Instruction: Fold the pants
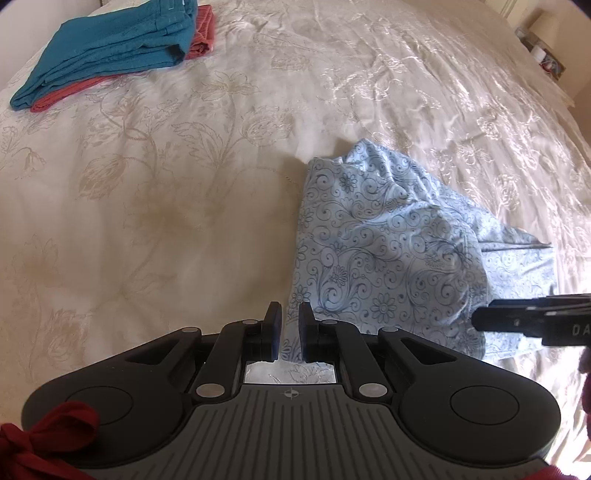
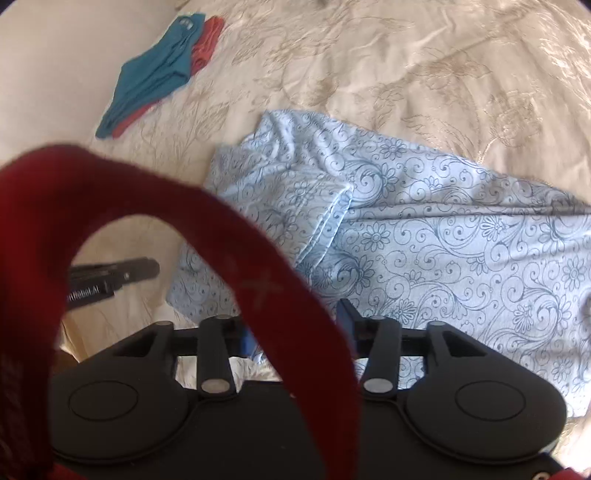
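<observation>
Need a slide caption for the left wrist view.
Left hand-held gripper at the edge of crumpled blue pants on a bed, folded clothes beyond.

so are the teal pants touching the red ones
Touching. In the left wrist view the folded teal pants lie on top of the red pants, whose edges stick out from beneath them. The right wrist view shows the same stack.

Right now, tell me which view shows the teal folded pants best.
Left wrist view: the teal folded pants appear large, layers distinct, atop a red garment. Right wrist view shows them smaller, farther away.
</observation>
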Motion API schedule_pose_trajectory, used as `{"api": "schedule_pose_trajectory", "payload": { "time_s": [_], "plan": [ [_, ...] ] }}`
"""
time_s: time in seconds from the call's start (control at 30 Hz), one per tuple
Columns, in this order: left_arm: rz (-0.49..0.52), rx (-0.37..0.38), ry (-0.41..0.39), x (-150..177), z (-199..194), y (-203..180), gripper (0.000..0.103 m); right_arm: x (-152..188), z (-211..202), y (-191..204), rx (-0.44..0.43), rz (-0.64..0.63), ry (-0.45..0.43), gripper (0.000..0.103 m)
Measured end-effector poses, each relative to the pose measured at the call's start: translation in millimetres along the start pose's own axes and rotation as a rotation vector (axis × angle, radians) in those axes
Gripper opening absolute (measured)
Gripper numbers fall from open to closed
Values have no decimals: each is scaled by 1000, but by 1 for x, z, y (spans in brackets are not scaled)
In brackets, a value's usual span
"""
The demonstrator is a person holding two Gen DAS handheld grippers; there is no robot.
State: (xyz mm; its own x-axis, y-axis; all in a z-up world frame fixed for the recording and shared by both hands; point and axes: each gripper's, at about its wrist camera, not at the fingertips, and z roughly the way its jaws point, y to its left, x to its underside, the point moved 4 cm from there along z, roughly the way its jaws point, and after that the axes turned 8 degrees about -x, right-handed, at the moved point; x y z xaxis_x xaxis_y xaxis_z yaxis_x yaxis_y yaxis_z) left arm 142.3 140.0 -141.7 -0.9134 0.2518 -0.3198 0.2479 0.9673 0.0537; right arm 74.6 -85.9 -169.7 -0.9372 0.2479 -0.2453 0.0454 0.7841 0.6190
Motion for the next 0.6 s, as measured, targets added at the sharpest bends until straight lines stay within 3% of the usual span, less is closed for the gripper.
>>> {"api": "schedule_pose_trajectory", "payload": {
  "time_s": [0.1,0.47,0.5,0.57,0.6],
  "plan": [
    [15,2,7,2,2,-2,10,-4,-1,-5,-23,34,-47,62],
    [26,-27,33,-2,11,6,10,-12,33,0,-87,111,-35,62],
    [26,-30,34,-2,11,7,10,-13,34,2,-96,116,-38,59],
    [24,-35,34,-3,12,8,10,-15,36,8,-88,108,-40,38],
    [23,-37,33,-3,12,9,10,-16,35,11,-76,87,-44,19]
  ]
}}
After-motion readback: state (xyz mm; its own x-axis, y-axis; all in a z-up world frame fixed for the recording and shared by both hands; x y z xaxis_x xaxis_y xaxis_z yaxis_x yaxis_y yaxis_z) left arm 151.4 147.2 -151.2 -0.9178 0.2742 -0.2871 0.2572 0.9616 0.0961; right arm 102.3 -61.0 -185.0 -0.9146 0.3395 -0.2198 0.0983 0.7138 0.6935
